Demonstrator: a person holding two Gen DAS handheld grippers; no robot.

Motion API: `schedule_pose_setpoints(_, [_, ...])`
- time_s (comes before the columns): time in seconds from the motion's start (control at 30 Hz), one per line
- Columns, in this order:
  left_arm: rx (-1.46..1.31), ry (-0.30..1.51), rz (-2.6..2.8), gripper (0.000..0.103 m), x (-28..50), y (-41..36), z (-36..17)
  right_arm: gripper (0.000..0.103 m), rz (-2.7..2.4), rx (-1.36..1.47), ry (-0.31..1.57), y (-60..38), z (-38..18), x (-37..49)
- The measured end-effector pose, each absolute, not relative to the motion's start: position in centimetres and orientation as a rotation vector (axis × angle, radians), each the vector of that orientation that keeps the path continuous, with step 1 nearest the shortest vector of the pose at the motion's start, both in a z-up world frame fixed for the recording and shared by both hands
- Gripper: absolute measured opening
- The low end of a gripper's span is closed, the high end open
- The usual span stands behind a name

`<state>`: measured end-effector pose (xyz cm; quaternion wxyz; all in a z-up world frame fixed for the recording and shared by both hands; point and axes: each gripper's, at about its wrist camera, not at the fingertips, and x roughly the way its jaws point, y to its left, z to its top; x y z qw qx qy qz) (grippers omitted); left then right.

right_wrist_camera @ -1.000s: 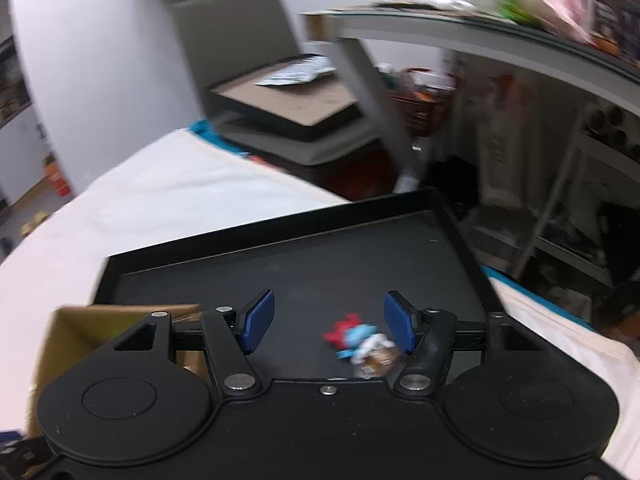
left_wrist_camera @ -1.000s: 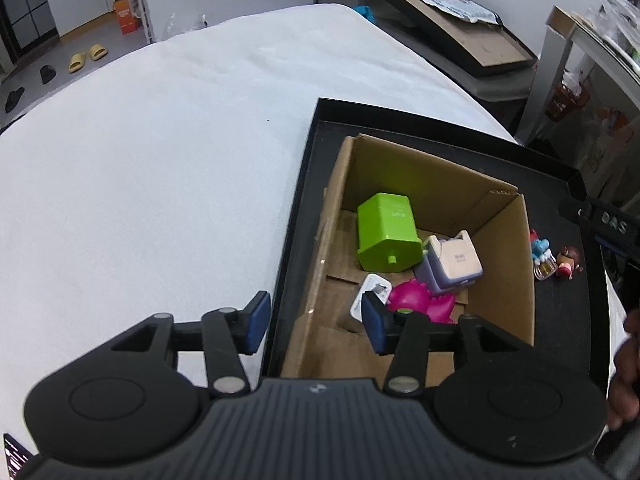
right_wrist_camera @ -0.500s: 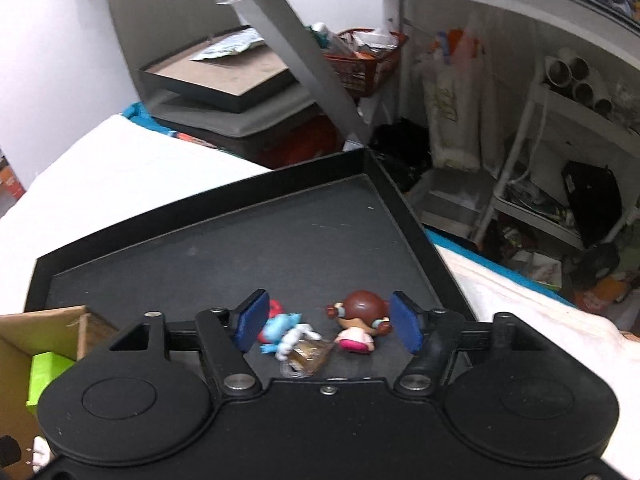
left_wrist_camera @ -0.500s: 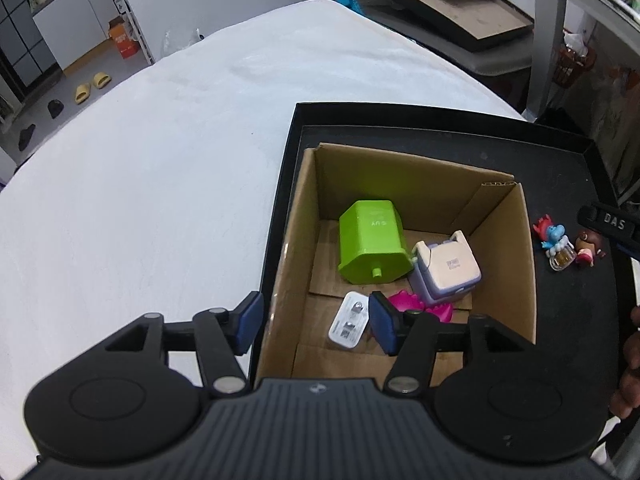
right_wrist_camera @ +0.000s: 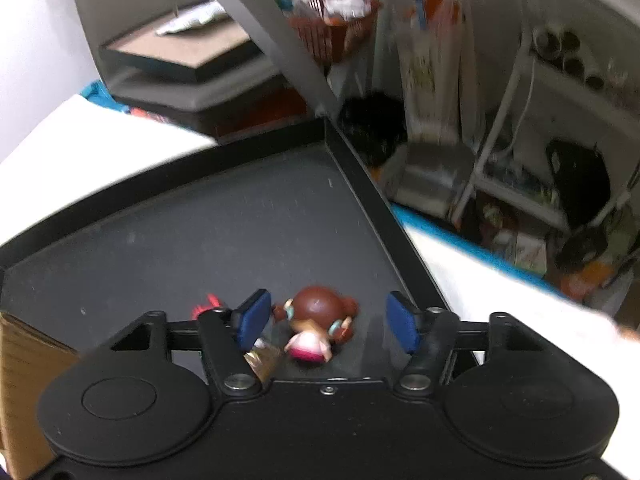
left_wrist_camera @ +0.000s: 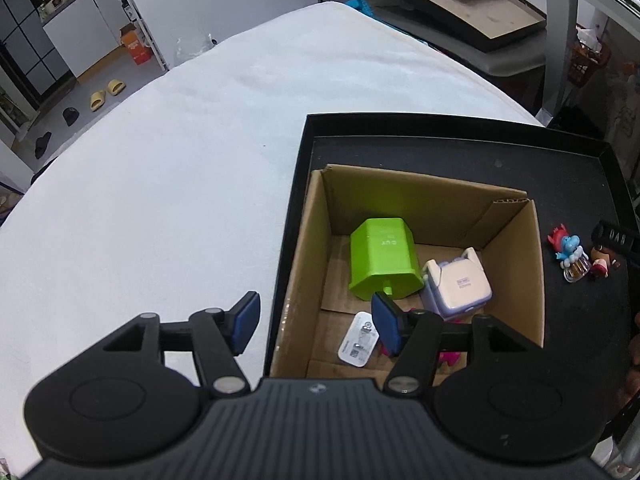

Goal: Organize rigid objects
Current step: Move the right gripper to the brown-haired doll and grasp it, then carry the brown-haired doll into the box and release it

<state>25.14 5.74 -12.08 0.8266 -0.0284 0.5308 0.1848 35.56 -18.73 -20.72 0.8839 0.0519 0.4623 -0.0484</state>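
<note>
**Lining up on the brown-haired doll**

Big white tabletop [left_wrist_camera: 168,184] first, with a black tray [left_wrist_camera: 420,128] parked on it. Inside the tray, an open cardboard box [left_wrist_camera: 516,280] already loaded: green plastic block [left_wrist_camera: 380,256] tipped over, pale lilac box-shaped toy [left_wrist_camera: 460,284] just beside it, white charger [left_wrist_camera: 358,340] flat on the floor, something magenta [left_wrist_camera: 446,356] mostly covered.

Out on the bare tray floor, beside the box: a blue-and-red figurine [left_wrist_camera: 566,246] and the brown-haired doll [right_wrist_camera: 318,328], lying close together, possibly touching.

Right gripper [right_wrist_camera: 328,322] low over the tray, jaws spread wide, straddling the doll without touching it. Left gripper [left_wrist_camera: 316,322] hovering at the box's near-left corner, jaws also apart, holding nothing.

Likely step: pinch the doll, carry it into the box. Best done by centring on the round head or torso, since the doll sits nearer the left pad [right_wrist_camera: 252,320]; sliding slightly left before closing. Worth keeping that pad clear of the neighbouring figurine, or both get dragged. Gentle squeeze, as a smooth rounded head could squirt out.

Hard to read: right view blurred; figurine mostly hidden behind the left finger there; magenta item's shape unknowable; a dark hand at the left view's right edge, cut off
</note>
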Motion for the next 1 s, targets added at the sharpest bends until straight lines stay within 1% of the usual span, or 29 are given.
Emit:
schedule_pose_setpoints(0.03, [-0.064, 1.125, 0.394, 0.06, 25.1, 5.8, -12.0, 0.044, -0.1, 0.103, 0.987, -18.8, -21.2, 35.5])
schedule_pose_setpoints(0.07, [-0.067, 1.123, 0.396, 0.06, 25.1, 5.9, -11.9, 0.044, -0.105, 0.082, 0.977, -18.6, -21.2, 35.3])
schedule_pose_setpoints(0.13, [-0.071, 1.118, 0.396, 0.06, 24.9, 6.0, -11.6, 0.044, -0.113, 0.044, 0.96, -18.3, -20.8, 34.8])
schedule_pose_setpoints(0.43, [-0.098, 1.095, 0.377, 0.06, 23.7, 6.4, -10.6, 0.043, -0.055, 0.075, 0.911, -18.0, -17.7, 32.9])
schedule_pose_setpoints(1.0, [-0.16, 1.066, 0.339, 0.06, 21.5, 7.4, -11.0, 0.044, 0.168, 0.106, 0.792, -16.0, -12.2, 29.3])
